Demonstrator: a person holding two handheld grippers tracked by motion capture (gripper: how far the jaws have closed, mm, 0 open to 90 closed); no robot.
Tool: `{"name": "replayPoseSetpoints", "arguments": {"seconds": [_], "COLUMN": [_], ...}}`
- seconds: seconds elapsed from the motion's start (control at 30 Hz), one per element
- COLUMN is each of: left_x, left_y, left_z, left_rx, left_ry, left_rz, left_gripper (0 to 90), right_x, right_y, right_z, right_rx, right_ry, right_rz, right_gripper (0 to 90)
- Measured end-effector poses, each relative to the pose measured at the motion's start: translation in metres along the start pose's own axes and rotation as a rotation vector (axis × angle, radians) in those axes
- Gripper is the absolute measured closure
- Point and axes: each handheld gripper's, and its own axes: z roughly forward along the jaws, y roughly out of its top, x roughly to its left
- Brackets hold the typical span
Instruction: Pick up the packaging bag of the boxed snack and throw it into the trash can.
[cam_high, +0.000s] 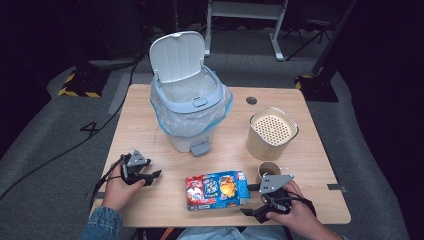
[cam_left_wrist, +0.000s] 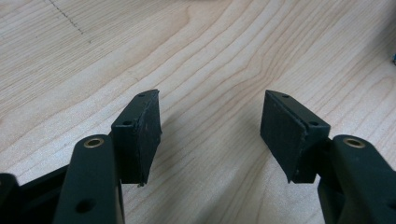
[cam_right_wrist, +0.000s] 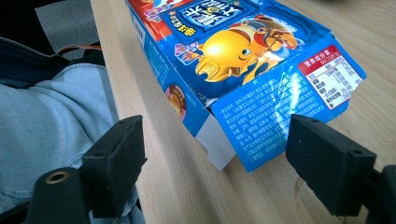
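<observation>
A blue and red snack box (cam_high: 216, 190) lies flat near the front edge of the wooden table (cam_high: 135, 125). In the right gripper view the box (cam_right_wrist: 243, 56) has its torn end flap pointing toward me. My right gripper (cam_high: 250, 200) sits just right of the box. Its jaws (cam_right_wrist: 215, 135) stand wide open either side of that flap without touching it. My left gripper (cam_high: 152, 177) rests at the table's front left, well apart from the box. It is open (cam_left_wrist: 210, 107) over bare wood, with nothing between its pads.
A grey pedal bin (cam_high: 190, 105) with its lid up and a blue liner stands at the back middle. At the right are a beige canister (cam_high: 271, 132) with a perforated top and a small brown cup (cam_high: 268, 170). The person's lap (cam_right_wrist: 51, 102) is past the table's front edge.
</observation>
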Motion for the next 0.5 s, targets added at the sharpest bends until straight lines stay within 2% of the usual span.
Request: {"name": "replayPoseSetpoints", "arguments": {"seconds": [0.07, 0.13, 0.27, 0.5], "left_x": [0.000, 0.000, 0.000, 0.000], "left_y": [0.000, 0.000, 0.000, 0.000], "left_z": [0.000, 0.000, 0.000, 0.000], "left_rx": [0.000, 0.000, 0.000, 0.000], "left_ry": [0.000, 0.000, 0.000, 0.000], "left_rz": [0.000, 0.001, 0.001, 0.001], "left_gripper": [38.5, 38.5, 38.4, 38.4], "right_x": [0.002, 0.004, 0.009, 0.003], "right_y": [-0.001, -0.003, -0.009, -0.018], "right_z": [0.000, -0.001, -0.001, 0.001], "right_rx": [0.002, 0.002, 0.018, 0.025], "right_ry": [-0.009, 0.011, 0.001, -0.002], "right_rz": [0.005, 0.026, 0.040, 0.094], "right_gripper": [21.9, 22.8, 23.0, 24.7]}}
